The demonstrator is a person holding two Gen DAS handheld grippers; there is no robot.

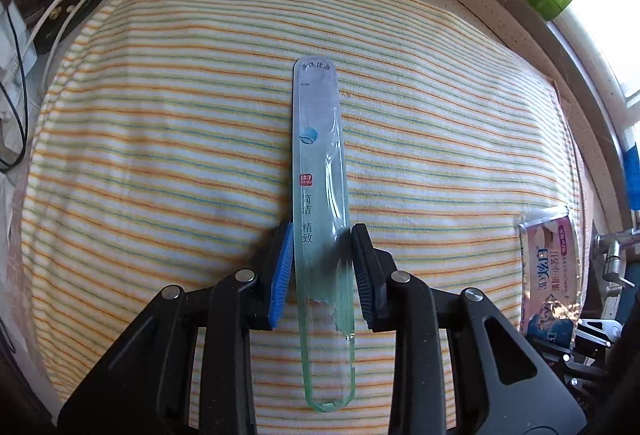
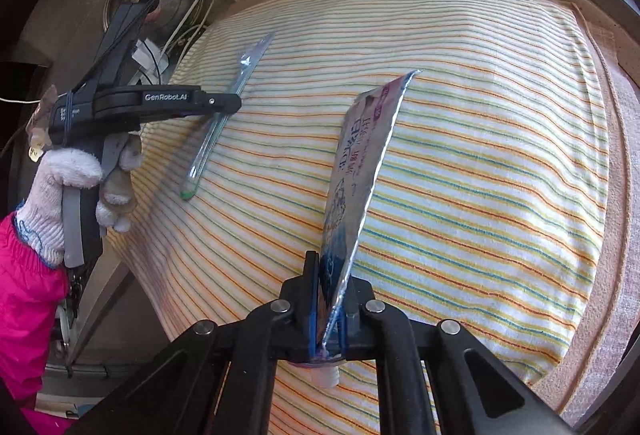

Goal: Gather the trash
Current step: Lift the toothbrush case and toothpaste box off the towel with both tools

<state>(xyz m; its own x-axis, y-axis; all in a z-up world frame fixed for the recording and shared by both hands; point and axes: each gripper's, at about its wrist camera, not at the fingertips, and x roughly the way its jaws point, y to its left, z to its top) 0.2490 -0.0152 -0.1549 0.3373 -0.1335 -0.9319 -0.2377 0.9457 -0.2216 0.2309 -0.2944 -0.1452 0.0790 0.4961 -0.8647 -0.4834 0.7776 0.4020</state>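
- Left gripper (image 1: 322, 267) is clamped on a long clear toothbrush package (image 1: 320, 171), one pad on each long edge, so that's a proper grab.
- In the left wrist view the package runs straight up the middle of the frame, rounded end near the bottom, printed end pointing up. Looks empty to me, just a clear blister shell with a greenish rim.
- From the right wrist view, the same package (image 2: 224, 107) is up in the left part of the frame, slanted, with the left gripper (image 2: 230, 103) reaching in from the left. Can't tell if it's lifted or touching the cloth.
- A gloved hand (image 2: 76, 179) in a white knit glove with a pink sleeve (image 2: 28, 299) holds that gripper's handle at the left edge.
- Right gripper (image 2: 328, 319) is squeezed tight on a flattened toothpaste tube (image 2: 360, 171), pinching it near the cap end at bottom centre. The tube sticks up edge-on toward the middle of the frame.
- Same tube (image 1: 550, 271) shows at the right edge of the left wrist view.
- Under everything is a striped towel (image 1: 160, 155) in orange, green and white, spread over the surface (image 2: 616, 47).
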